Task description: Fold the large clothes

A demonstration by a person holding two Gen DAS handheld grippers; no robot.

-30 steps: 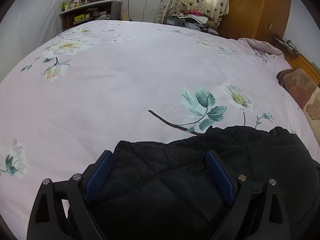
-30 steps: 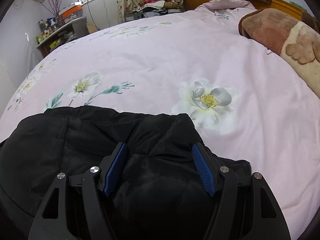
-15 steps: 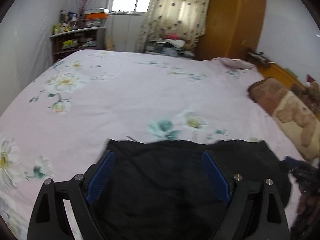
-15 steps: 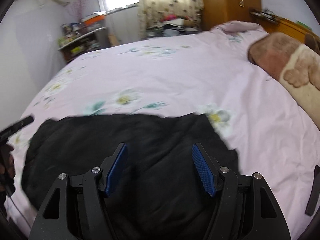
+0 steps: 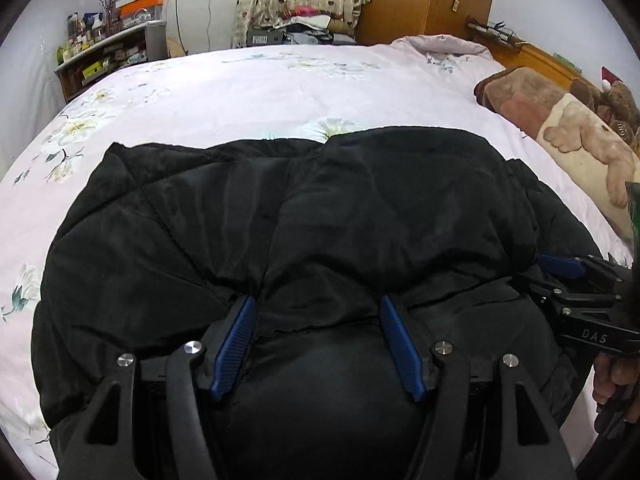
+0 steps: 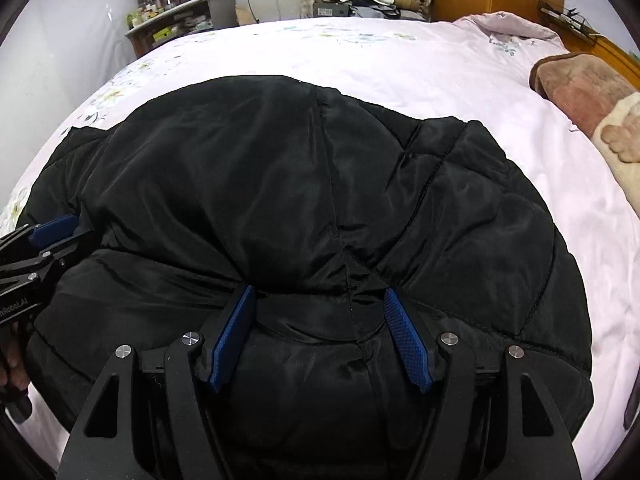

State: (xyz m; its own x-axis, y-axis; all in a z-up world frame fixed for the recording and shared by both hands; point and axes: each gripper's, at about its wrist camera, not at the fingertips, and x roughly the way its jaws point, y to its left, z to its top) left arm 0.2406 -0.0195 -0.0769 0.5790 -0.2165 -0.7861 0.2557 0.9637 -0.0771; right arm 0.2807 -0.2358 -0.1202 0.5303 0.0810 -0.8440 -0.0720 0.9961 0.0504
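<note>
Big black quilted puffer jacket fills lower half of both frames, lying on pink floral bedsheet. Left gripper has blue-padded fingers spread wide, jacket fold bulging between them (not pinched). Right gripper same deal, fingers apart over jacket seam. Brown plush blanket at right edge of frame, well apart from jacket.
</note>
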